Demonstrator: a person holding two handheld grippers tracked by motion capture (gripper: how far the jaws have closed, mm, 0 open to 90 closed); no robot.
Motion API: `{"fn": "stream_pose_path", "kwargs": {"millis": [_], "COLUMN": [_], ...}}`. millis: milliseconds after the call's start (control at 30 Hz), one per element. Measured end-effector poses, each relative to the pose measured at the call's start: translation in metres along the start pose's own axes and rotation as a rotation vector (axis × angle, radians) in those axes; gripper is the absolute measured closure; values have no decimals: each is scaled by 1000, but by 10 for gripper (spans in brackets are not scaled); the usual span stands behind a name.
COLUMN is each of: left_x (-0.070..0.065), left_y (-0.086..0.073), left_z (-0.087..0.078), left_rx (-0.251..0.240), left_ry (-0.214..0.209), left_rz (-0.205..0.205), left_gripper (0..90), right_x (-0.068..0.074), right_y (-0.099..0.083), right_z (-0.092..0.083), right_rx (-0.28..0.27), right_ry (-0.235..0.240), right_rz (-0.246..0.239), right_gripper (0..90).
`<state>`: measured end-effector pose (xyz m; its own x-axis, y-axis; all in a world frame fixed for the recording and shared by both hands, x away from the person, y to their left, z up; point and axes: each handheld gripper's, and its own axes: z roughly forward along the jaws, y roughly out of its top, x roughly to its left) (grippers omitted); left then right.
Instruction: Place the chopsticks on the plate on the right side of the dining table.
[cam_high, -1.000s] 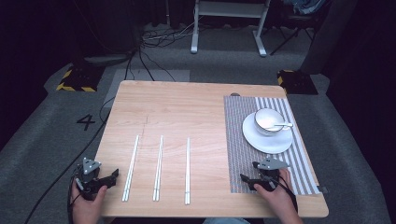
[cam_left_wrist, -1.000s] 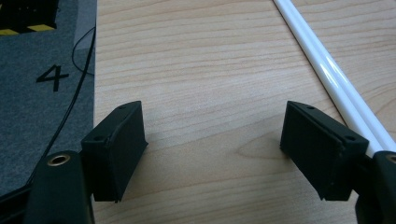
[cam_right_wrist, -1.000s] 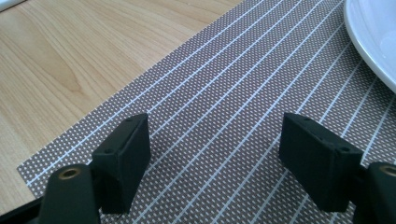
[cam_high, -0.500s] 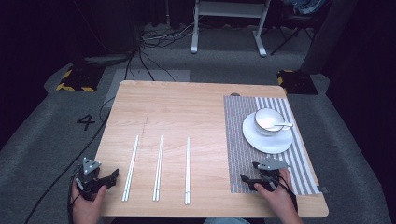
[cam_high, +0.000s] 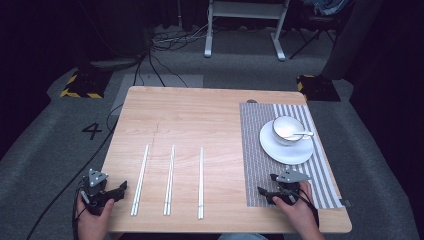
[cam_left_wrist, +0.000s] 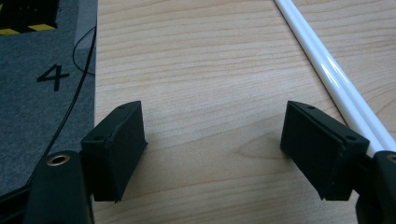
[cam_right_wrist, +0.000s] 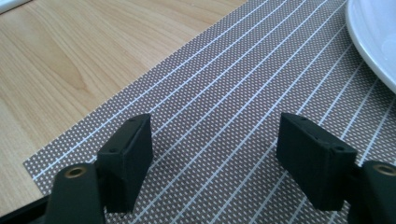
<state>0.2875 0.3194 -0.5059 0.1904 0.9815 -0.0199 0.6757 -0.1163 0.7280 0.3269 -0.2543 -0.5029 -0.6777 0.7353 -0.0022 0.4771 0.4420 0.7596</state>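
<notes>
Just right of the wide, empty left gripper, 3 pairs of chopsticks are lying untouched, while the right gripper, jaws just narrowing slightly yet open, is resting empty on the placemat below the plate, leaving everything undone.

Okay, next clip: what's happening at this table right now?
A person sits at a wooden table with a hand-held gripper in each hand, both resting near the front edge. The left hand-held gripper sits open beside the leftmost of three pairs of white chopsticks. The right hand-held gripper, jaws wide with nothing between them though just closing slightly, rests on the striped placemat near a saucer holding a cup and spoon. Nothing is grasped yet.
</notes>
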Motion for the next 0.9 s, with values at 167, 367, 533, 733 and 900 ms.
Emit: {"fn": "stream_pose_path", "kwargs": {"millis": [167,367,533,733,900], "left_x": [0,0,0,0,0], "left_y": [0,0,0,0,0], "left_z": [0,0,0,0,0], "left_rx": [0,1,2,2,-1], "left_ry": [0,0,-1,-2,-4], "left_rz": [0,0,-1,-2,-4], "left_gripper": [219,219,218,218,215], "right_x": [2,7,10,15,19], "right_y": [4,13,25,36,46], "right_z": [-4,-10,-14,-13,-10], "right_rx": [-40,-69,-62,-78,-102], "right_ry": [7,11,22,37,59], "right_rz": [4,-13,-21,-39,-37], "right_gripper": [291,295,295,294,293]}}
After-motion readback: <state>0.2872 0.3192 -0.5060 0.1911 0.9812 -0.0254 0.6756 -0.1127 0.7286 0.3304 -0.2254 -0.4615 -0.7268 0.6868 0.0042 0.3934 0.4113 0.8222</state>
